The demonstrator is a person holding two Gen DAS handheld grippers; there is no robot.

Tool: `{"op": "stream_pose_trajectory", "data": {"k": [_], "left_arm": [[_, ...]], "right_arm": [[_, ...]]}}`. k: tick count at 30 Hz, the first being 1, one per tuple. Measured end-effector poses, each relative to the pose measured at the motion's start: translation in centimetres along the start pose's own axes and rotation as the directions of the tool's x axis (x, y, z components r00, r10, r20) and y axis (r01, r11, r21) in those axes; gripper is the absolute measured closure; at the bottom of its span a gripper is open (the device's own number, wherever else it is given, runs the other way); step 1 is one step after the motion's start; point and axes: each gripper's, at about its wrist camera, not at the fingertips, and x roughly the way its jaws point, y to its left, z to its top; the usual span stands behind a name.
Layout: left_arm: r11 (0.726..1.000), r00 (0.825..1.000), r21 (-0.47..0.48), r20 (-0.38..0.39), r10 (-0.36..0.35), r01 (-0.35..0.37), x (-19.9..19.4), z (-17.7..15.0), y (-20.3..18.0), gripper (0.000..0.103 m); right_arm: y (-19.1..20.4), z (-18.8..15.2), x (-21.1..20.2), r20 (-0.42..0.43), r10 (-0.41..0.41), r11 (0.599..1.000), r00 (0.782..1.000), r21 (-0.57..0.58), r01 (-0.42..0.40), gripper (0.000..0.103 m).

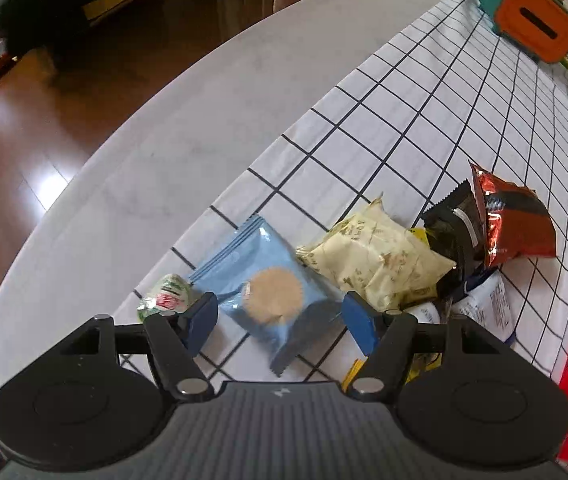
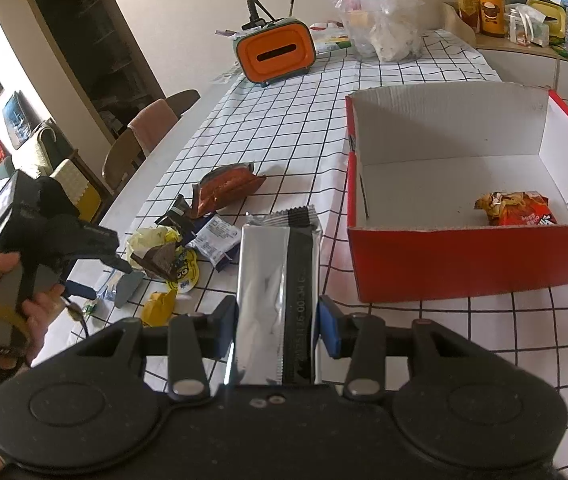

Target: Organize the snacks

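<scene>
Right gripper [image 2: 276, 330], jaws clenched on a silver foil packet [image 2: 276, 300], held short of the red box [image 2: 464, 256]. Left gripper [image 1: 280, 318], jaws released and spread either side of a blue biscuit pack [image 1: 272, 284] lying on the checked surface [image 1: 424, 112], left of the box; the pads do not press it.

Risks, as I judge: foil is slick and may slip; the blue pack lies flat, so pads could skid over it or catch the cream pack [image 1: 376, 264] touching it.

Writing: only stamped digits on the foil seam, unreadable; no brand legible.

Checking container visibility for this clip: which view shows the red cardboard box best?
Right wrist view: the red cardboard box shows whole, open, with one snack packet inside. Left wrist view catches only a red sliver at its right edge.
</scene>
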Motion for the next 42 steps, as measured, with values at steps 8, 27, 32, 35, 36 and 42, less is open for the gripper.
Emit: {"op": "stream_pose_trajectory", "data": {"k": [8,27,32,35,36,42], "left_arm": [[0.995,0.997,-0.068,0.005,0.074,-0.073,1.2,0.3,-1.0,0.034],[0.995,0.998,-0.088,0.020,0.057,-0.055,1.2,-1.7,0.0,0.055],[0.998,0.999,-0.052,0.033,0.028,-0.026,-0.1,-2.7,0.3,0.054],[1.000,0.999,-0.027,0.052,0.007,-0.006,-1.7,-3.5,0.3,0.054],[1.000,0.998,-0.017,0.062,0.003,-0.002,-2.3,-3.7,0.2,0.054],[0.998,0.991,0.057,0.131,-0.037,0.029,-5.4,-4.8,-1.0,0.054]], "right_arm": [[-1.3,0.2,0.2,-0.012,0.013,1.000,1.000,-0.009,-0.013,0.061],[-1.6,1.0,1.2,-0.039,0.050,0.997,0.998,-0.059,-0.052,0.061],[-1.6,1.0,0.7,-0.025,0.046,0.997,0.999,-0.062,-0.047,0.061],[-1.8,1.1,0.3,-0.016,0.042,0.997,0.999,-0.060,-0.043,0.061],[-1.9,1.1,0.2,-0.014,0.041,0.997,0.999,-0.058,-0.042,0.061],[-2.3,1.5,-0.7,0.011,0.037,0.998,0.999,-0.054,-0.037,0.061]]}}
